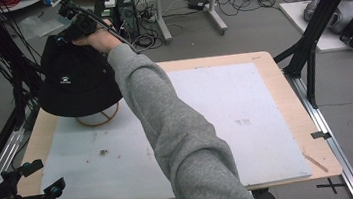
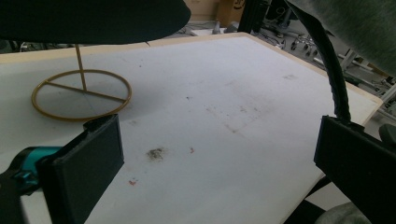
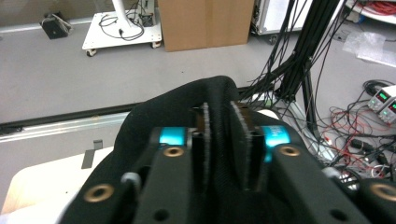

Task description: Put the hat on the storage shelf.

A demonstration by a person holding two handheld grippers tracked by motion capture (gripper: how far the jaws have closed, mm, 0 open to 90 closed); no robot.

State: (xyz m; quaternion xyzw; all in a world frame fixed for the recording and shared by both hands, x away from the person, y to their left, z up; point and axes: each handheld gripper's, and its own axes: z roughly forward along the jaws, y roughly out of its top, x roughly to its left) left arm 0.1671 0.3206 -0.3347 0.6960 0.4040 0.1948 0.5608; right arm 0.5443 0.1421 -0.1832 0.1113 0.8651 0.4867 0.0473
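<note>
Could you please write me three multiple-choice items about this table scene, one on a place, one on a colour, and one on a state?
1. Where on the table is the hat stand?
A. far left part
B. near right corner
C. centre

2. What colour is the hat?
A. white
B. black
C. red

3. How do the left tongs stand?
A. shut on the hat
B. shut on nothing
C. open, holding nothing

Answers: 1 A, the high view shows the stand's ring at the far left of the table. 2 B, the hat is black with a small white mark. 3 C, the left gripper view shows the jaws wide apart over the bare board, while the right tongs pinch the hat's fabric.
</note>
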